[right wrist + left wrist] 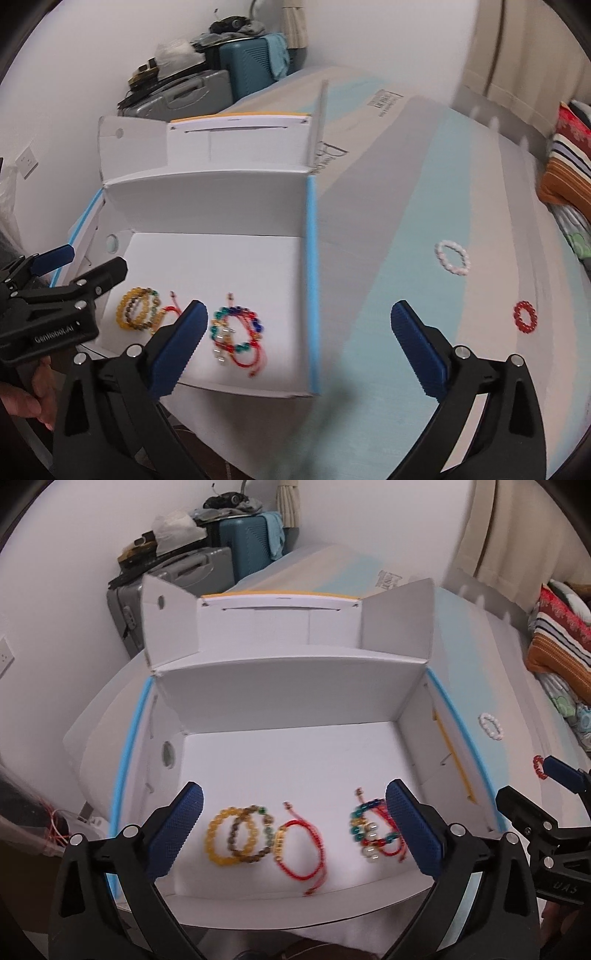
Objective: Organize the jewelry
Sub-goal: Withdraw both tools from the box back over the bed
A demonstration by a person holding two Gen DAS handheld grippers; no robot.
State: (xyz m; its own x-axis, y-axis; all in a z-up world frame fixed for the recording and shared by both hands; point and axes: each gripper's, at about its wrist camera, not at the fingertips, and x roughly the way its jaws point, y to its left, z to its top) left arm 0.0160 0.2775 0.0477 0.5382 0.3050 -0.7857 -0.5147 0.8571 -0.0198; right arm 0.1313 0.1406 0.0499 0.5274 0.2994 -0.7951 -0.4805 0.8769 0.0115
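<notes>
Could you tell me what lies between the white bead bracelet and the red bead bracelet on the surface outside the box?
Nothing: the right wrist view shows only bare striped surface between the white bead bracelet and the red bead bracelet.

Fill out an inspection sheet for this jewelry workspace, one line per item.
Surface: pale blue and white striped bed.
Job's things: open white box holding yellow bracelet, brown bracelet, red cord bracelet, multicolour bracelets; white bracelet and red bead bracelet lie outside on the bed.
Clutter: nothing seen on the bed.
Grippers: left gripper and right gripper both open, empty.
Cables: nothing seen.
Surroundings: suitcases by the wall, striped pillow.
</notes>
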